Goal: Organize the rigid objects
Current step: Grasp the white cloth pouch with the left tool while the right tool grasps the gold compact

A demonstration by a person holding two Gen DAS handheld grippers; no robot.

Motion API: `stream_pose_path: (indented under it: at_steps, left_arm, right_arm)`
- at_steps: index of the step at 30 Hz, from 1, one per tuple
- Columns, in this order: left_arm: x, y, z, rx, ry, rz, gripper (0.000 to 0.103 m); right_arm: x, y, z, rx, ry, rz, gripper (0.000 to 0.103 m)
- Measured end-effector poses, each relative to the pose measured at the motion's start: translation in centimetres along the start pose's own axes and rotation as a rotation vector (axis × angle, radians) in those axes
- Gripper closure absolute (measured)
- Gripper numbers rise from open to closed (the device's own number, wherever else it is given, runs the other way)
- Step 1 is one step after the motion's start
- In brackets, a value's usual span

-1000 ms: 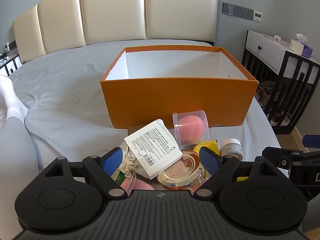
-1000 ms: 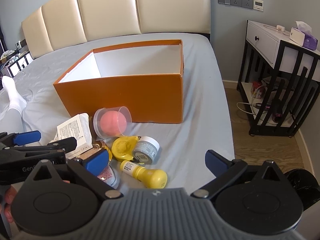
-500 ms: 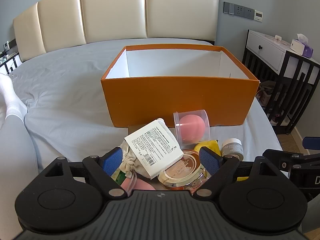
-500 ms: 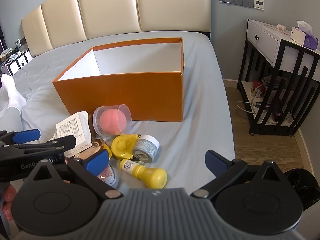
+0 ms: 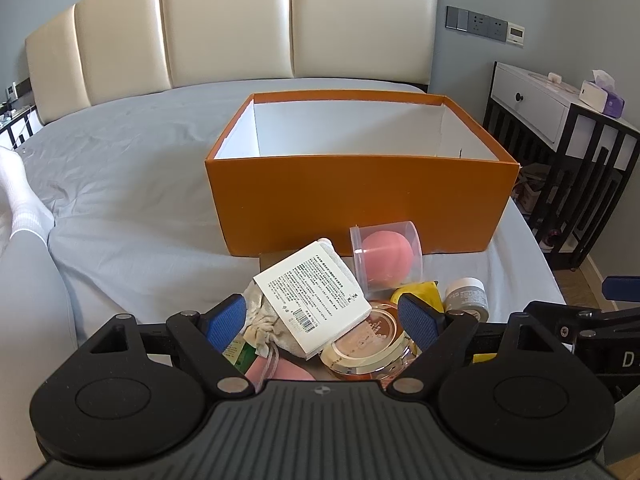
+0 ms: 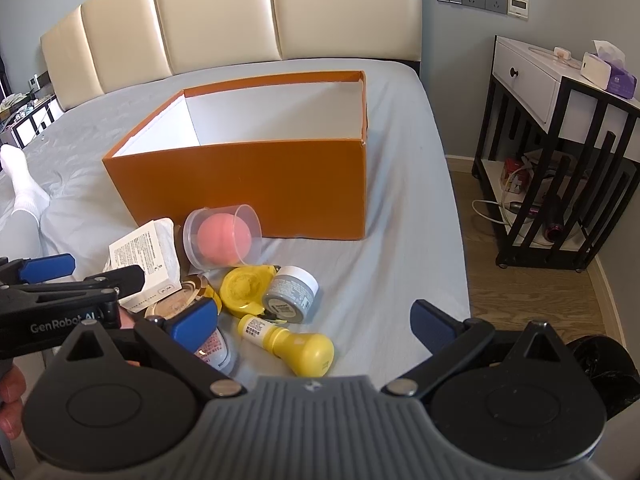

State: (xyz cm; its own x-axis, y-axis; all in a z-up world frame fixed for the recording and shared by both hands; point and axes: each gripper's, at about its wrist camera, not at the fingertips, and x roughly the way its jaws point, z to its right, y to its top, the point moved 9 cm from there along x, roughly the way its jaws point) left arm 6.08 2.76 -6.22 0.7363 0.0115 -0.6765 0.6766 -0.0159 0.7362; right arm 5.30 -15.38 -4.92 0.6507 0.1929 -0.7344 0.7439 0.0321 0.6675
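Because the small rigid things lie heaped on the bed [image 5: 132, 184] just in front of the orange box [image 5: 356, 196], whose visible walls are bare, the white carton [image 5: 310, 298] leans over a round compact [image 5: 366, 346] and a cloth pouch [image 5: 262, 324], beside a clear cup holding a pink sponge [image 6: 224, 236], a grey jar [image 6: 291, 294] and a yellow bottle [image 6: 294, 342]. The left tool [image 5: 320, 316] hovers over the carton and the right tool [image 6: 314, 320] over the bottle, both spread wide and gripping nothing. A pinch on the tilted carton could slide it off or scatter the heap, and the rounded bottle may roll on soft bedding.
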Motion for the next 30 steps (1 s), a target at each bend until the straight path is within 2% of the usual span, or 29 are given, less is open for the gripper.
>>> stream_pose_path:
  at_steps: [3,8,9,10,12,13,16,18,20,22,26,30]
  left_arm:
    - [0.2,-0.2,-0.2,-0.010,-0.038,-0.017,0.018]
    - [0.4,-0.3,-1.0,-0.014,-0.067,-0.032,0.021]
    - [0.4,-0.2,-1.2,-0.017,-0.078,-0.029,0.028]
    - [0.6,-0.1,-1.5,-0.031,-0.087,-0.034,0.030]
    - [0.9,0.0,-2.3,-0.082,-0.098,-0.046,0.030]
    - [1.1,0.0,-2.9,-0.112,-0.099,-0.051,0.030]
    - [1.9,-0.1,-4.4,-0.138,-0.065,-0.062,0.030]
    - [2.5,0.0,-5.2,-0.160,-0.072,-0.068,0.030]
    - [3.3,0.1,-6.0,-0.231,-0.131,-0.095,0.026]
    - [4.2,0.1,-6.3,-0.289,-0.206,-0.138,0.016]
    - [5.9,-0.1,-6.6,-0.315,-0.284,-0.222,0.016]
    - [7.4,0.0,-7.2,-0.401,-0.374,-0.276,0.016]
  right_arm:
    - [0.0,0.1,0.0,0.001,-0.003,0.024,0.002]
    - [0.2,0.6,-0.3,0.006,0.017,0.057,0.003]
    - [0.4,0.7,-0.5,0.000,0.024,0.052,0.003]
    - [0.6,0.7,-0.8,-0.005,0.033,0.044,0.004]
    - [1.1,0.7,-1.6,-0.006,0.063,0.024,0.017]
    - [1.4,0.7,-1.9,-0.006,0.078,0.011,0.020]
    - [2.4,0.6,-3.0,0.006,0.127,-0.035,0.032]
    - [3.0,0.4,-3.6,0.007,0.139,-0.053,0.042]
    - [3.8,0.5,-4.3,-0.004,0.144,-0.075,0.047]
    - [4.5,0.6,-5.0,-0.014,0.151,-0.087,0.052]
    - [5.6,1.4,-7.0,-0.046,0.184,-0.094,0.058]
    - [6.7,2.1,-9.2,-0.087,0.228,-0.108,0.062]
